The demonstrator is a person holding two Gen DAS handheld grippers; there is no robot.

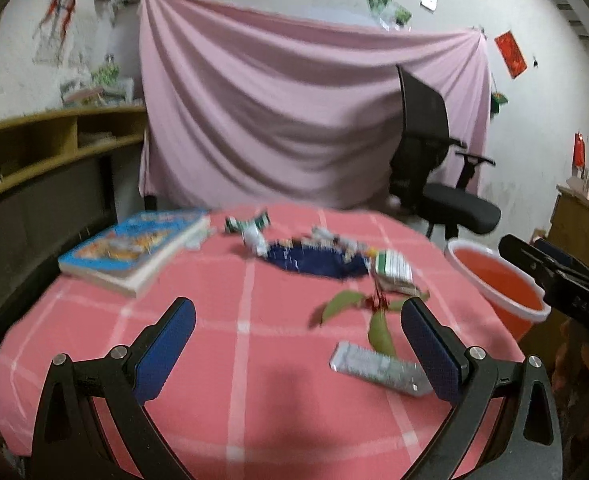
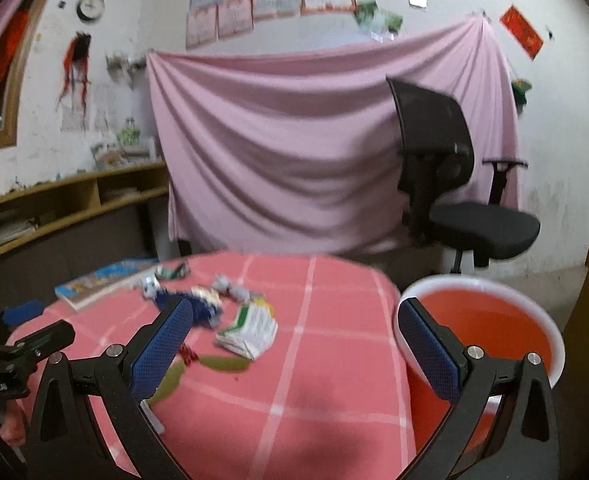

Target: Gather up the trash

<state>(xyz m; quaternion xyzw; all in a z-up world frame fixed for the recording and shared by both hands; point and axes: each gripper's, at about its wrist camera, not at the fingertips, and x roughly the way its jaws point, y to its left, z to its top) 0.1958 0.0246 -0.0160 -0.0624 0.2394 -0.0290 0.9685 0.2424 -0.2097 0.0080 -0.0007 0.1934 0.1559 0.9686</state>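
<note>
- Left wrist view: the left gripper (image 1: 297,344) hovers above the bench (image 1: 254,360), which is covered in a pink cloth with a white check. Its blue-padded fingers are spread wide and hold nothing.
- Trash lies across the far half of the bench: a crumpled dark blue foil wrapper (image 1: 314,262), small crumpled white-and-green packets (image 1: 250,232) and a flattened green-and-white carton (image 1: 394,270).
- A sprig of green leaves on a red stem (image 1: 358,312) lies nearer, with a flat silver blister strip (image 1: 378,366) just beside the right finger.
- A blue-covered book (image 1: 134,248) rests at the far left.
- An orange plastic bucket with a white rim (image 1: 498,284) stands just beside the bench's right edge.
- Right wrist view: the right gripper (image 2: 294,344) is likewise released and empty. It spans the bench edge, with one finger in front of the bucket (image 2: 490,320) and the other over the wrapper (image 2: 202,304).
- The carton (image 2: 250,328) lies near the bench centre.
</note>
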